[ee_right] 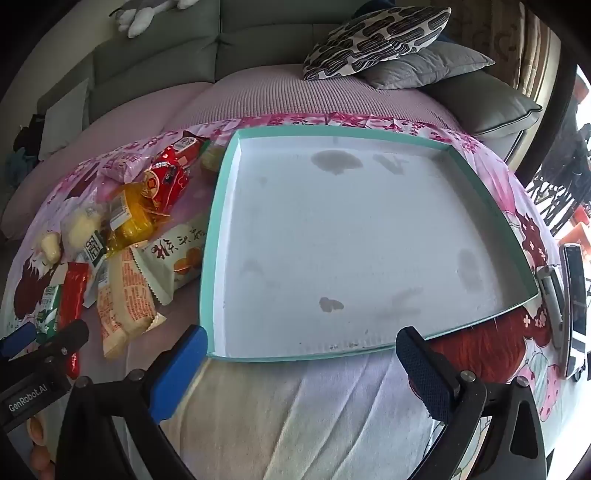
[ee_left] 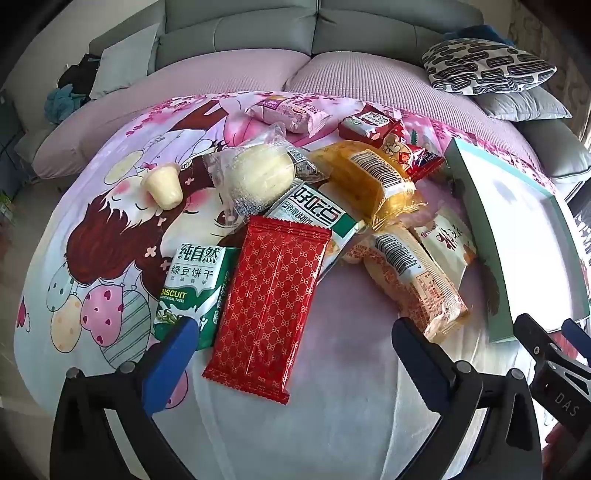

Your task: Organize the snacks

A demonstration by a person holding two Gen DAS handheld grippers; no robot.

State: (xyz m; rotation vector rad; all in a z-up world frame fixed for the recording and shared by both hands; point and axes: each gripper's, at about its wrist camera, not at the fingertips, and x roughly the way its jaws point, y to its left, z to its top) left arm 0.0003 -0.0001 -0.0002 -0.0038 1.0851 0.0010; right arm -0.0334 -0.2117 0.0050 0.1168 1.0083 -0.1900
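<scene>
A pile of snack packs lies on a pink cartoon cloth. In the left wrist view my left gripper point(ee_left: 295, 332) is open, its blue fingers on either side of the near end of a red patterned pack point(ee_left: 269, 299). Beside the pack lie a green biscuit pack point(ee_left: 192, 284), a clear-wrapped bun point(ee_left: 255, 177), a yellow pack point(ee_left: 373, 177) and a cream barcode pack point(ee_left: 413, 273). A teal-rimmed white box point(ee_right: 218, 206) lies empty to the right of the pile. My right gripper point(ee_right: 299, 343) is open and empty at the box's near edge.
A grey sofa point(ee_left: 240, 33) with a patterned cushion point(ee_right: 373, 37) stands behind. A small yellow pudding cup point(ee_left: 164, 184) lies apart on the left. A phone point(ee_right: 574, 310) and a remote point(ee_right: 550, 295) lie right of the box. My right gripper also shows in the left wrist view point(ee_left: 550, 332).
</scene>
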